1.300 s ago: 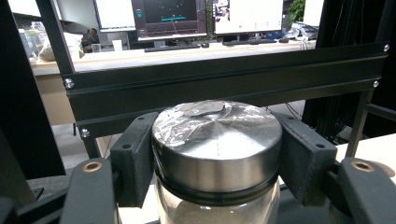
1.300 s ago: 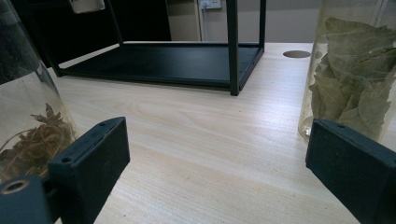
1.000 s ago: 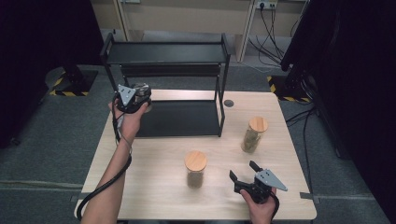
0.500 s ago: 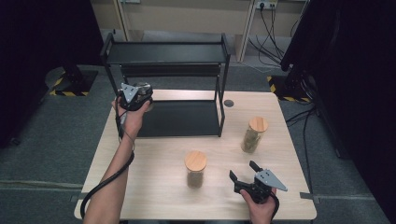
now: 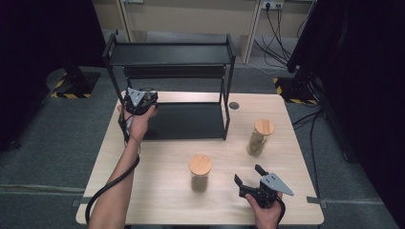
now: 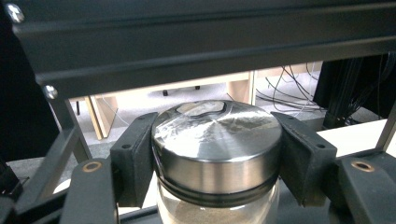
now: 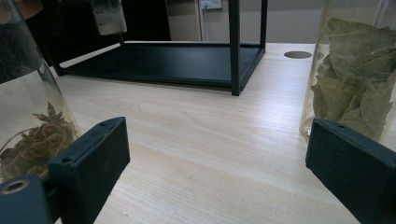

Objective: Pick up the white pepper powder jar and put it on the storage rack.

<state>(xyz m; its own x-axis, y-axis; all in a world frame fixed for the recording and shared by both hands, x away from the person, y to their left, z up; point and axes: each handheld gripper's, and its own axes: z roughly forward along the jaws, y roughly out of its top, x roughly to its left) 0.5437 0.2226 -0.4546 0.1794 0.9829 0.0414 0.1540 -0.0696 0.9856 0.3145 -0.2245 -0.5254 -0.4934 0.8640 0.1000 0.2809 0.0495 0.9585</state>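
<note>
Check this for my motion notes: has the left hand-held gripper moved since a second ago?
Yes. In the high view the left hand-held gripper, shut on a jar, has drifted right and down along the rack's left post.

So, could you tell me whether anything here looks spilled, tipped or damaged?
Nothing stands out. Both cork-lidded glass jars stand upright on the pale wooden table. The left tongs grip a steel-lidded glass jar level at the black metal shelf rack.

Bottom edge cuts off the clamped jar (image 6: 217, 154).
</note>
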